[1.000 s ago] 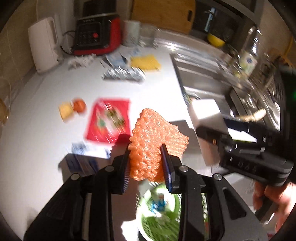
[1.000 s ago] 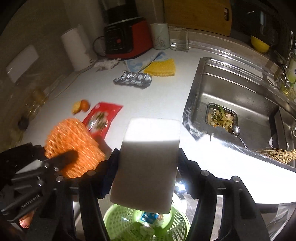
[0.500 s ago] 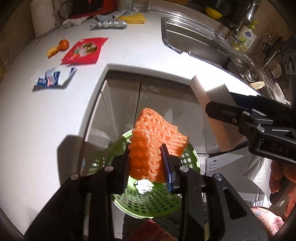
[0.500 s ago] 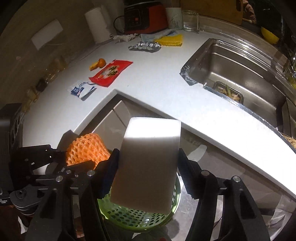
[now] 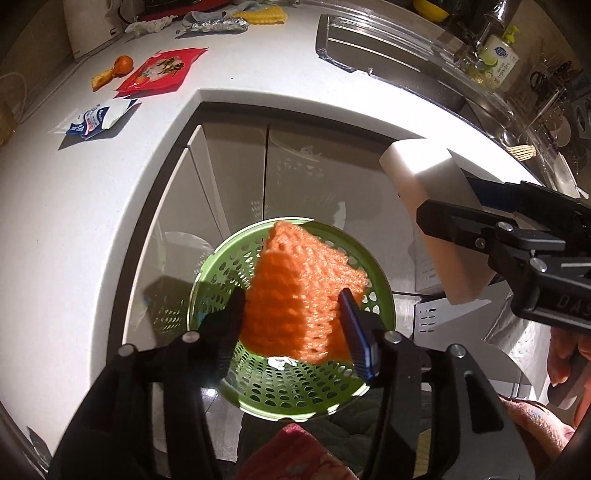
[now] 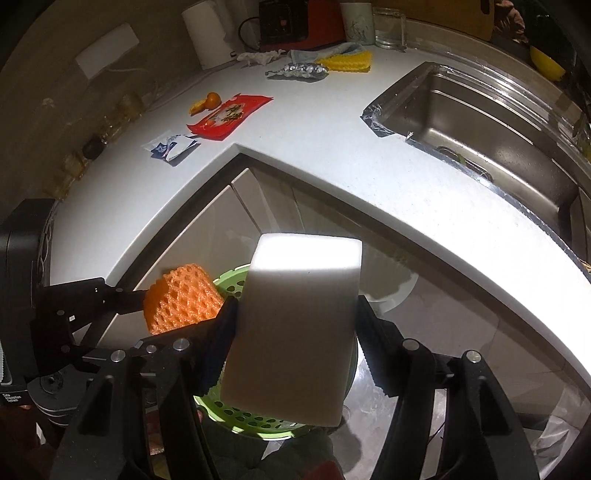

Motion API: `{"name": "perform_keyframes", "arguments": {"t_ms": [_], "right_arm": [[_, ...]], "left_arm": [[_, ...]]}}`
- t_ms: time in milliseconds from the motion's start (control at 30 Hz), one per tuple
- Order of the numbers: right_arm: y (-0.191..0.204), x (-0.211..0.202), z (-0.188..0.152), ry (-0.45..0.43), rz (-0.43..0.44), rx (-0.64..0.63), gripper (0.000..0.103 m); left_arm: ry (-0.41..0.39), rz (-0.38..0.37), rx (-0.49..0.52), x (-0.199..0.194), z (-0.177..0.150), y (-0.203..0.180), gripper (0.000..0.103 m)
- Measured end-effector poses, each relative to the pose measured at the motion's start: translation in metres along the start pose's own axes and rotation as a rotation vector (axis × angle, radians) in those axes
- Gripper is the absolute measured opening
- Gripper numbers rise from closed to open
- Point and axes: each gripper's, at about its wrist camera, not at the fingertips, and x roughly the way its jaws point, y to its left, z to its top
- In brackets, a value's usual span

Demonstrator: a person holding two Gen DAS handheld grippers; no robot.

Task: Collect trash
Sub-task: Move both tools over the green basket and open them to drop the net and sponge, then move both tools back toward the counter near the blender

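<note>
The orange net [image 5: 299,291] hangs between the left tongs [image 5: 291,321], right over the green bin [image 5: 295,391] below. These tongs have just been opening. Now they stand about half open, and the net looks loose, with a gap by one finger, so it seems to be dropping in.

The right tongs [image 6: 291,332] squeeze a white block [image 6: 295,325] on both sides. It is above the bin too, beside the net.

So two bits of trash are almost in. Some scraps already lie in the bin. More is left on the desk [image 5: 92,206], far ahead of the tongs: a blue and white wrapper [image 5: 98,120], a red packet [image 5: 162,72], orange peel [image 5: 114,70], foil [image 5: 218,25] and a rag [image 5: 147,26].

The desk edge curves around just ahead of both tongs, with cupboard doors under it. Over the bin there is open room. The two tongs are near each other, so they could bump.
</note>
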Motion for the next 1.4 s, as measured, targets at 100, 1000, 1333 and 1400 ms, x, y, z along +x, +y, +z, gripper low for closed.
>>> {"name": "perform_keyframes", "arguments": {"t_ms": [100, 1000, 1333, 1400], "right_arm": [[-0.001, 0.0, -0.001, 0.002, 0.001, 0.005, 0.064], [0.013, 0.013, 0.017, 0.038, 0.027, 0.019, 0.085], [0.018, 0.017, 0.06, -0.017, 0.002, 0.033, 0.094], [0.018, 0.021, 0.068, -0.022, -0.003, 0.037, 0.094]], "left_arm": [[-0.007, 0.0, 0.003, -0.003, 0.001, 0.0, 0.06], [-0.1, 0.021, -0.135, -0.033, 0.024, 0.063, 0.077], [-0.142, 0.076, -0.229, -0.035, 0.064, 0.127, 0.078], [-0.14, 0.076, -0.261, -0.032, 0.071, 0.141, 0.078]]}}
